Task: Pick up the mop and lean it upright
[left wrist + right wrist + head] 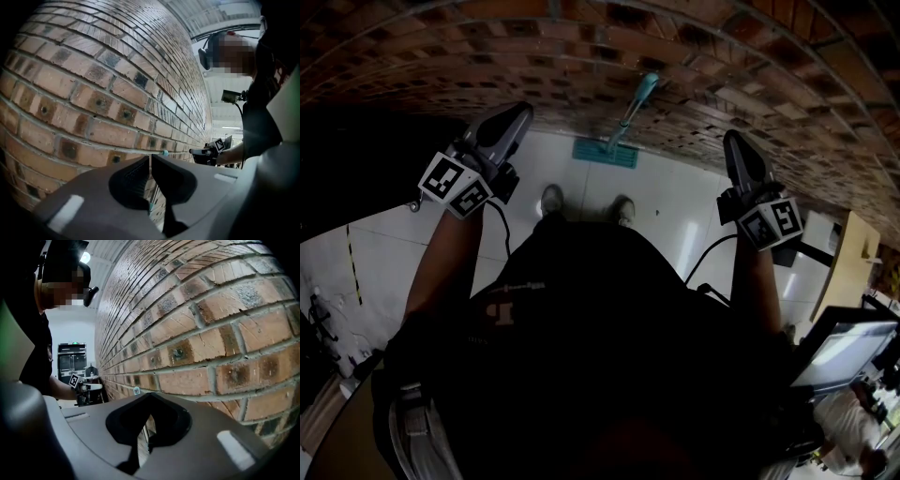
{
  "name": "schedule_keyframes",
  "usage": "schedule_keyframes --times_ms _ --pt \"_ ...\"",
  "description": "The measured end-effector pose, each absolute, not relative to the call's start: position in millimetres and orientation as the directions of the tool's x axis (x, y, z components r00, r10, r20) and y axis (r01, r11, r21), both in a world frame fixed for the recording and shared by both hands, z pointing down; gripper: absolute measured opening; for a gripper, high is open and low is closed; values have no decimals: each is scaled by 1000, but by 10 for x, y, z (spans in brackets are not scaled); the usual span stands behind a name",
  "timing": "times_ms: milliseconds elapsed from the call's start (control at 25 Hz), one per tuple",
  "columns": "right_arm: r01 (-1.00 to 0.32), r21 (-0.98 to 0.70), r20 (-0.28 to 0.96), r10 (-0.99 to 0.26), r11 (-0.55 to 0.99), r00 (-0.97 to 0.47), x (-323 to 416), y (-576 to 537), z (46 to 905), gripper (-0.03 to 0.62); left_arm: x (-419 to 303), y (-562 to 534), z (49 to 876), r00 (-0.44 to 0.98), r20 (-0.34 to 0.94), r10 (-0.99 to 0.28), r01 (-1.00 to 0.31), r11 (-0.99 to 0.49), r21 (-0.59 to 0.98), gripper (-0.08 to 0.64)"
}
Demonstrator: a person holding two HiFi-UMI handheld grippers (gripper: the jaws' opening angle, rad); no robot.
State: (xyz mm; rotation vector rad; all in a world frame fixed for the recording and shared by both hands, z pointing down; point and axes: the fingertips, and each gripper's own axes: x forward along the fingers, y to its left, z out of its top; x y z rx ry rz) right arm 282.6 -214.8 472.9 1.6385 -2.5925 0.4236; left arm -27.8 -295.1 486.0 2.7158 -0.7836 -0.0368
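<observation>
A person seen from above stands facing a brick wall on a pale tiled floor, holding one gripper out at each side. The mop stands between the two grippers and ahead of them. Its flat teal head rests on the floor at the foot of the wall, just beyond the person's shoes. Its handle runs up and slightly to the right, with the teal top resting against the bricks, so the long axis is close to upright and neither gripper touches it. The left gripper is at the left with its jaws closed together and nothing between them. In the left gripper view the handle's top end shows just to the right of the closed jaws, against the wall. The right gripper is at the right, also fully closed and empty. In the right gripper view the same handle end sits just to the left of its jaws. The right gripper looks a little nearer to the handle's top than the left. The mop appears to be leaning as the task asks, and either gripper would need to open and swing inward to reach it.
</observation>
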Motion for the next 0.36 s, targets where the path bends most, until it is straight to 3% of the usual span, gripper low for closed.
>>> schedule_keyframes --times_ms 360 --pt "-891 -199 181 -878 409 -443 2796 -2131 4705 12 -243 -2893 4873 860 60 -507 -499 -809 309 14"
